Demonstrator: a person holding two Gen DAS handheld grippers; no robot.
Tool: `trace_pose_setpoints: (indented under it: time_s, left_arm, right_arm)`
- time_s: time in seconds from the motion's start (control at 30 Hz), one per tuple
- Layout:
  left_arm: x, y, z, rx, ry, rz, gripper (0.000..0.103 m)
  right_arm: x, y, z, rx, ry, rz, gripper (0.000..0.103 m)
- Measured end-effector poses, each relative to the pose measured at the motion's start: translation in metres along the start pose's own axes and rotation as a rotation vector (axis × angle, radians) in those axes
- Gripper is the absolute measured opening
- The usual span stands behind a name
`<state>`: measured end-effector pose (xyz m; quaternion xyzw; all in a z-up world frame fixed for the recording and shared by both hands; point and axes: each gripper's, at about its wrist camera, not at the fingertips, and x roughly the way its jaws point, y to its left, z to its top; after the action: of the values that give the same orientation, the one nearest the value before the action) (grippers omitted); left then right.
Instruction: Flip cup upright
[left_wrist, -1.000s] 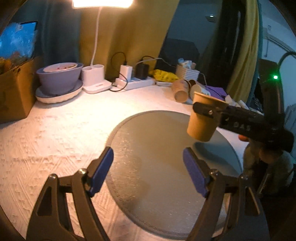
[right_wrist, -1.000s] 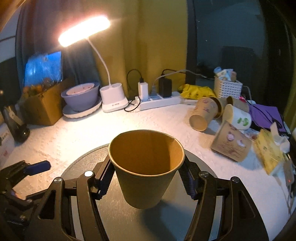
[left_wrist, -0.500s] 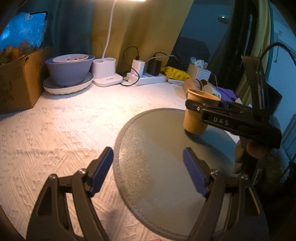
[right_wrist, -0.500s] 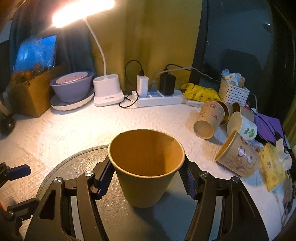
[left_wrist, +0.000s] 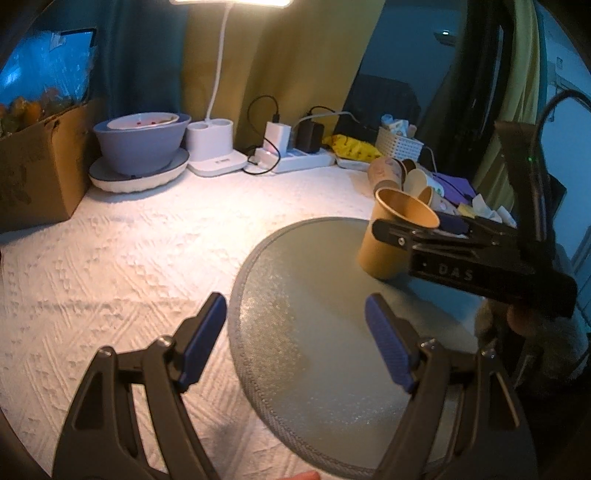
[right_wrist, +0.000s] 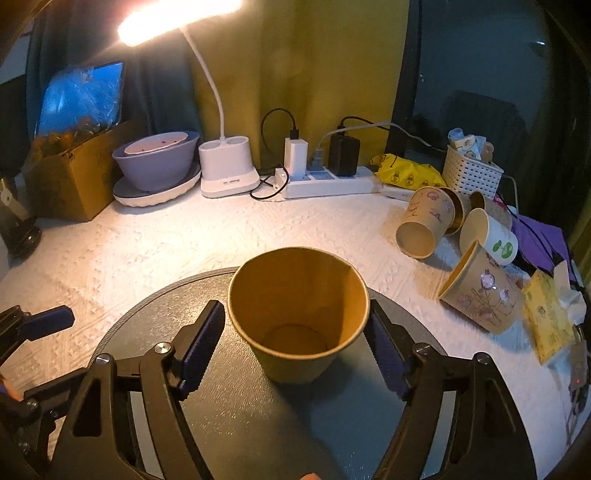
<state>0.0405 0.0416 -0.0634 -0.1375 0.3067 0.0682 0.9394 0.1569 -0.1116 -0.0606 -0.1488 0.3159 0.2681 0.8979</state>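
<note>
A plain brown paper cup (right_wrist: 298, 317) stands upright, mouth up, on the round grey mat (right_wrist: 236, 424). My right gripper (right_wrist: 295, 350) has opened around it: both blue pads (right_wrist: 201, 349) stand a little off the cup's sides. In the left wrist view the same cup (left_wrist: 395, 236) rests on the mat's far right part (left_wrist: 314, 332), with the right gripper's black body beside it. My left gripper (left_wrist: 295, 343) is open and empty, low over the mat's left edge.
Several paper cups (right_wrist: 424, 225) lie on their sides at the right. At the back stand a power strip (right_wrist: 328, 182), a white lamp base (right_wrist: 227, 171), a purple bowl on a plate (right_wrist: 157, 166), a white basket (right_wrist: 471, 173). A cardboard box (right_wrist: 74, 173) is far left.
The right gripper lowered the cup onto the mat and its jaws spread off the cup's sides. The left gripper stayed open and drew back to the left.
</note>
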Motion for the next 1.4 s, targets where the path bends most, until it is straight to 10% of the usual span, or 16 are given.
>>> trace_pose_setpoints:
  time_s: [0.8,1.4]
  left_arm:
    - [-0.026,-0.031,-0.007,0.107,-0.065,0.033,0.079]
    - [-0.064,-0.074,-0.003,0.191,-0.156,-0.1,0.088]
  right_arm:
    - [-0.083,-0.009,-0.035,0.062,-0.055,-0.033,0.079]
    - [-0.146,-0.024,-0.058,0.125,-0.123,-0.084,0.079]
